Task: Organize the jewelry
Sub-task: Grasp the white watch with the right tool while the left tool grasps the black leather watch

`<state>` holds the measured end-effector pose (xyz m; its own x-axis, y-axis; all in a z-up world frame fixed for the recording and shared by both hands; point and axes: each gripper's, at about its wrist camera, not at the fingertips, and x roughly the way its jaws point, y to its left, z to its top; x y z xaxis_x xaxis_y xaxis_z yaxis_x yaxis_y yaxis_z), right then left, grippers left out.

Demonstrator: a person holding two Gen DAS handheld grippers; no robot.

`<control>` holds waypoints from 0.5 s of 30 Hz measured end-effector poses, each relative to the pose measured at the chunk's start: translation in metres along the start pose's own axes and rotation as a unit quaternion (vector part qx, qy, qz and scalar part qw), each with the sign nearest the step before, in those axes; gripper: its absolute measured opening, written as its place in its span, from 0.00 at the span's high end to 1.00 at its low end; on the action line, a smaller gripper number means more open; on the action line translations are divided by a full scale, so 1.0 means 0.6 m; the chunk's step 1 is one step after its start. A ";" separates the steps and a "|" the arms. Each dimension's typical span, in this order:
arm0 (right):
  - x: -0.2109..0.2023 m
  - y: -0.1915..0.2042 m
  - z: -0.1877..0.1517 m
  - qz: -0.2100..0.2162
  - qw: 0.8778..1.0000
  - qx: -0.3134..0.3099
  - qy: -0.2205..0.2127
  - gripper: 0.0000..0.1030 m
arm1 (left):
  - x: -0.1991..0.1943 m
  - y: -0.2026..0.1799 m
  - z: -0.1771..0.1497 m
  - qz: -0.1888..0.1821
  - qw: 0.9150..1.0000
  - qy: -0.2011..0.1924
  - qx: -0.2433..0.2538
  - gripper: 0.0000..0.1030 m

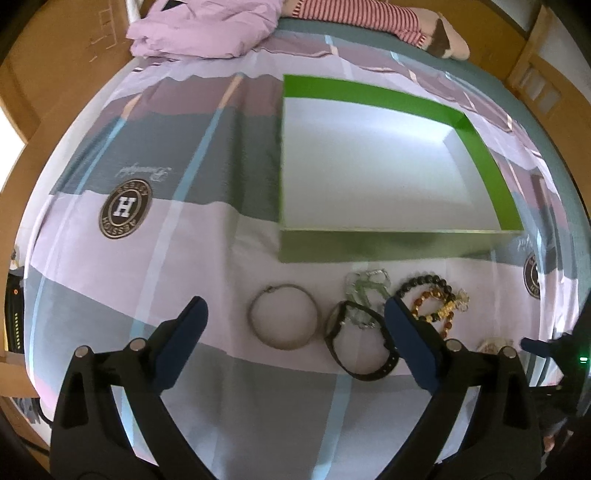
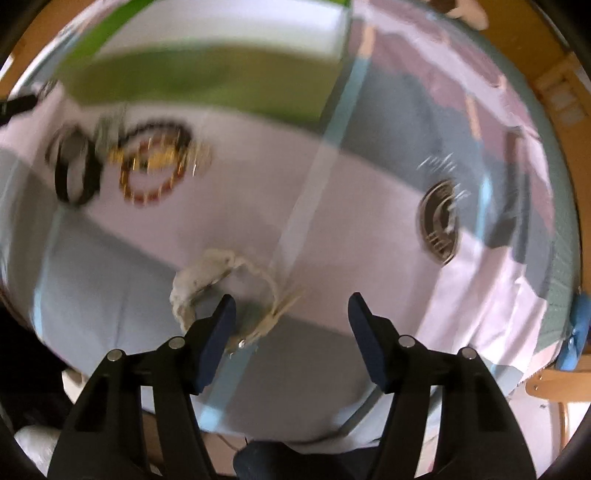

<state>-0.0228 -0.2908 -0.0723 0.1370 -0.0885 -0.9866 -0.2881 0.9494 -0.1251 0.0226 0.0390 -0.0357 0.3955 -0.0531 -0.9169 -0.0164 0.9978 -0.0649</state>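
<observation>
A green box (image 1: 491,177) with a white inside lies open on the bed. In front of it lie a silver bangle (image 1: 283,320), a black band (image 1: 360,341), a pale green chain (image 1: 365,291) and beaded bracelets (image 1: 432,299). My left gripper (image 1: 295,314) is open just above the bangle and the band. In the blurred right wrist view, my right gripper (image 2: 291,306) is open over a cream cord bracelet (image 2: 207,280), its left finger beside the cord. The box (image 2: 207,85), the black band (image 2: 74,173) and the beaded bracelets (image 2: 159,166) show at upper left.
The bed has a patchwork sheet (image 1: 184,240) with round logo badges (image 1: 125,208). A folded pink blanket (image 1: 207,29) and a plush toy (image 1: 424,29) lie at the far end. Wooden furniture (image 1: 55,66) surrounds the bed. The right gripper's tip (image 1: 535,345) shows at right.
</observation>
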 end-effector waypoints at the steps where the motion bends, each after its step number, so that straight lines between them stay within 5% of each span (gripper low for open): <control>1: 0.009 0.003 0.000 0.003 1.000 -0.003 0.006 0.37 | 0.003 -0.005 -0.002 -0.001 1.000 0.004 0.006 0.06; 2: 0.023 0.008 0.002 -0.002 1.000 -0.006 0.015 0.39 | 0.008 -0.015 -0.006 -0.002 1.000 0.011 0.015 0.06; 6: 0.034 0.017 0.019 0.005 1.000 0.010 -0.001 0.87 | 0.030 -0.040 -0.020 -0.002 0.998 0.044 0.040 0.06; 8: 0.017 0.019 0.028 0.024 0.999 0.017 -0.044 0.92 | 0.040 -0.044 -0.026 -0.001 0.997 0.058 0.043 0.07; 10: 0.009 0.020 0.038 0.030 0.997 0.025 -0.069 0.92 | 0.049 -0.047 -0.033 0.000 0.996 0.070 0.046 0.23; 15: 0.016 0.033 0.052 0.002 0.996 0.025 -0.082 0.92 | 0.069 -0.045 -0.045 -0.005 0.994 0.100 0.034 0.46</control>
<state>0.0023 -0.2637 -0.0808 0.2899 -0.0390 -0.9563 -0.2410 0.9640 -0.1124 0.0149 0.0088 -0.0824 0.2046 -0.0639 -0.9767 0.0507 0.9972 -0.0546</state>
